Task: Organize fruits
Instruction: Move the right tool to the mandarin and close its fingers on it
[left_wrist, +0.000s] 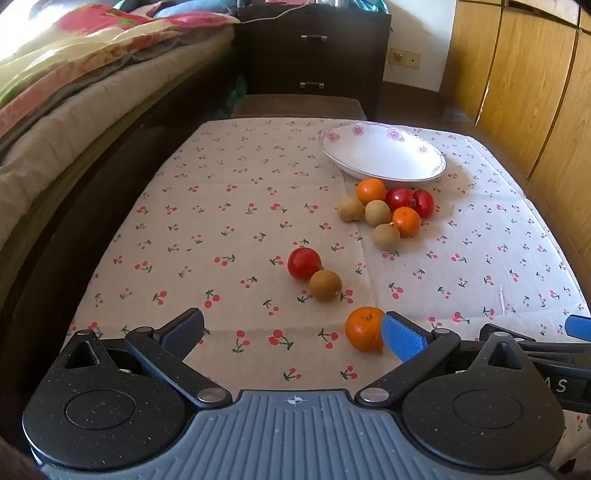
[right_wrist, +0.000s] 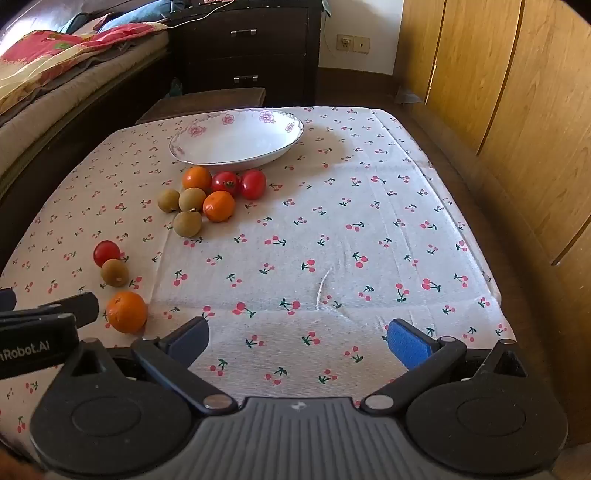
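Observation:
A white floral bowl (left_wrist: 384, 155) (right_wrist: 236, 142) stands empty at the table's far side. In front of it lies a cluster of oranges, red tomatoes and brown longans (left_wrist: 391, 212) (right_wrist: 207, 199). Nearer lie a lone tomato (left_wrist: 304, 263) (right_wrist: 106, 252), a longan (left_wrist: 325, 285) (right_wrist: 115, 272) and an orange (left_wrist: 365, 328) (right_wrist: 126, 312). My left gripper (left_wrist: 291, 334) is open and empty; its right pad (left_wrist: 400, 338) touches or almost touches the near orange. My right gripper (right_wrist: 299, 341) is open and empty over bare cloth, right of that orange.
The table (right_wrist: 332, 240) carries a cherry-print cloth. A bed (left_wrist: 74, 92) runs along the left. A dark dresser (left_wrist: 314, 55) stands behind the table and wooden wardrobe doors (right_wrist: 498, 92) line the right.

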